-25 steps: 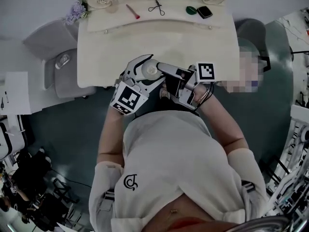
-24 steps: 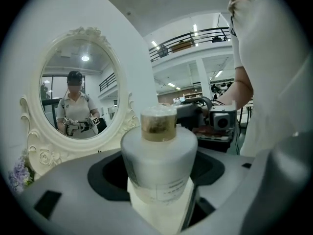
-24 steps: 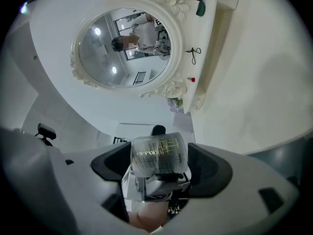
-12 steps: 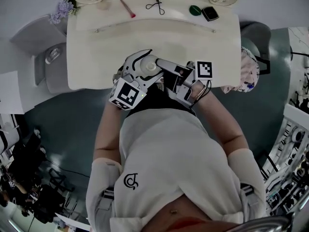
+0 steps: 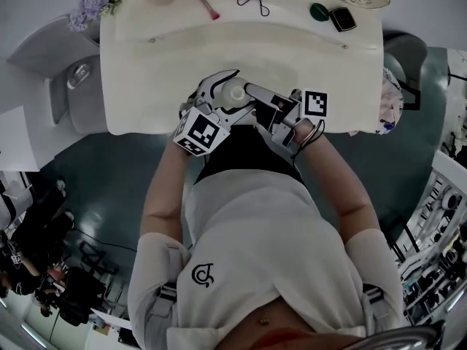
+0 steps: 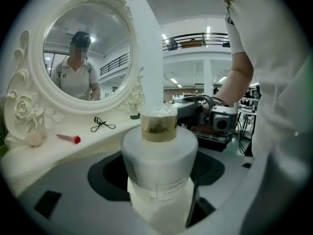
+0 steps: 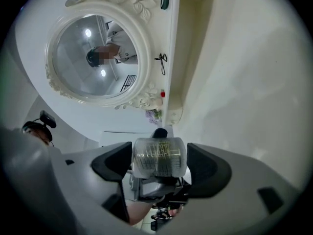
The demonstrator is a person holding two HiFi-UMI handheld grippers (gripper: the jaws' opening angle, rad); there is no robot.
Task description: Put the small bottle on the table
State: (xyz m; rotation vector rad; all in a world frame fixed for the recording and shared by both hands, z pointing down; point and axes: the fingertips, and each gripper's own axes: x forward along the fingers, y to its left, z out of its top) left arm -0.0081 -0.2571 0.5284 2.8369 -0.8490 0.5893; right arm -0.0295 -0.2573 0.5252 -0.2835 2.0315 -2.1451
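The cream dressing table [image 5: 146, 71] with its round carved mirror [image 6: 88, 48] stands before you in a large bright hall. Your left gripper [image 5: 219, 100] holds the small bottle [image 6: 159, 155] by its white body, the jaws standing wide around it. Your right gripper [image 5: 249, 92] comes in from the side, and its pads close on the clear cap [image 7: 160, 156]. The bottle is upright between both tools, over the near part of the table. I judge it is carried and not yet set down. What is left: lower it to the bare top, then let both grippers go.
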